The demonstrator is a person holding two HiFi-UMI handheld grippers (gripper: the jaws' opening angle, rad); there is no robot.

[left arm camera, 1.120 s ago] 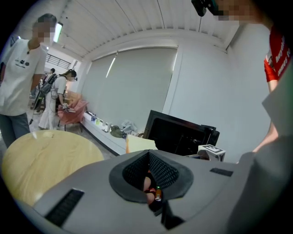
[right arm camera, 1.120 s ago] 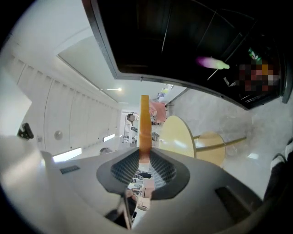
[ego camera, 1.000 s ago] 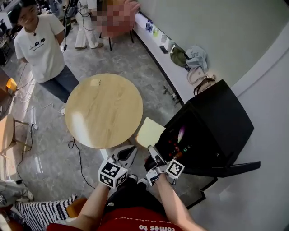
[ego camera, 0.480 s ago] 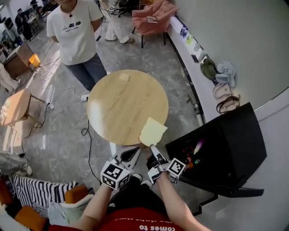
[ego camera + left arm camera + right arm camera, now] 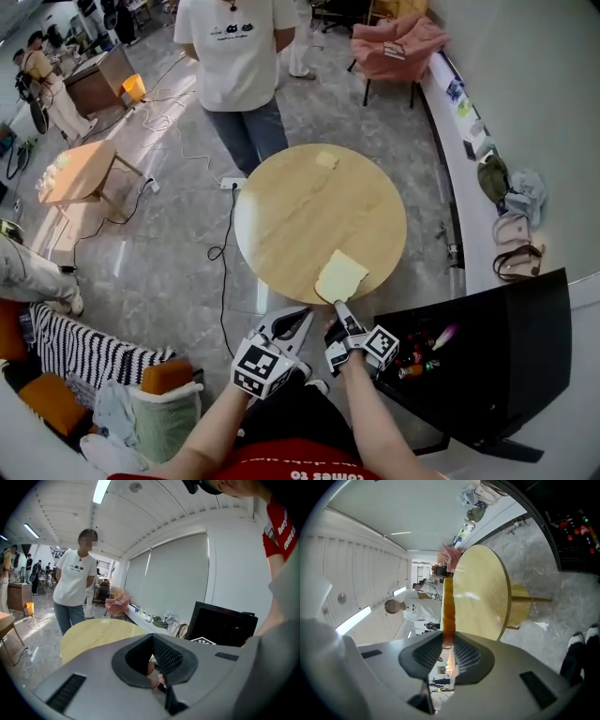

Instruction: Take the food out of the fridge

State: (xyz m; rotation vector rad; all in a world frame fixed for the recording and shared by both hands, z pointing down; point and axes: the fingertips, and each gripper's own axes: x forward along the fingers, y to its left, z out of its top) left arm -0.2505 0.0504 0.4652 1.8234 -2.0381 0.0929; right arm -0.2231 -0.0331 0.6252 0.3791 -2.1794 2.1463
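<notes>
While the right gripper (image 5: 339, 306) pinches a slice of bread (image 5: 341, 277) by its near edge in narrow jaws, just over the near rim of the round wooden worktop (image 5: 300, 202), the step in hand looks like carrying it from the black fridge (image 5: 506, 328) on the right. The next move calls for lowering and releasing it; the left gripper (image 5: 287, 324), jaws together on nothing, waits just left. Beyond a few bottles (image 5: 420, 356) the fridge's inside is hidden, and whether the slice touches the wood I cannot tell.
</notes>
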